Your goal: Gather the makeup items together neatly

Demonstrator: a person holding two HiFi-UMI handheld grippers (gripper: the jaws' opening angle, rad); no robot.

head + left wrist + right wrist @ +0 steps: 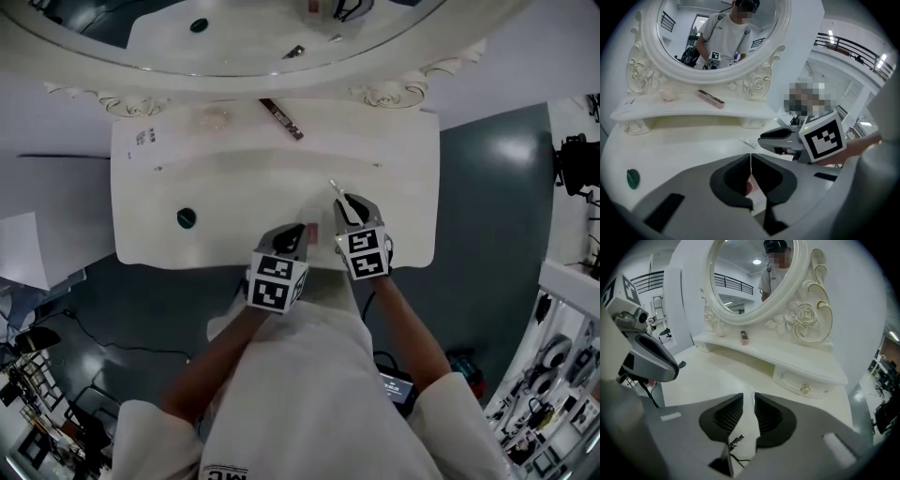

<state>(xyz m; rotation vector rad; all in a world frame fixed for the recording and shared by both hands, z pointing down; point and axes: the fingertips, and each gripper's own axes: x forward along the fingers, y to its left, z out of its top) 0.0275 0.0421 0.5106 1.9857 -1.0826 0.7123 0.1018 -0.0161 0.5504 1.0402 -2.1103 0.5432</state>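
We see a cream-white vanity table (pixel 187 178), a dark green round case (pixel 187 218), a pink slim box (pixel 711 98) with a brown top, a pale pink puff (pixel 669 95), black-and-white square-patterned marker cubes (pixel 276 281), a white shirt (pixel 309 394) and a dark slate-grey floor (pixel 487 187).

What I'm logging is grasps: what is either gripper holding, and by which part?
Nothing clearly. The right gripper is slightly open, empty; the left gripper is shut, a pink item showing behind its tips.

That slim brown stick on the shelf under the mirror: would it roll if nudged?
The brown stick looks flat-sided, so it would probably slide, not roll. Slim and straight, it is likely stiff and light.
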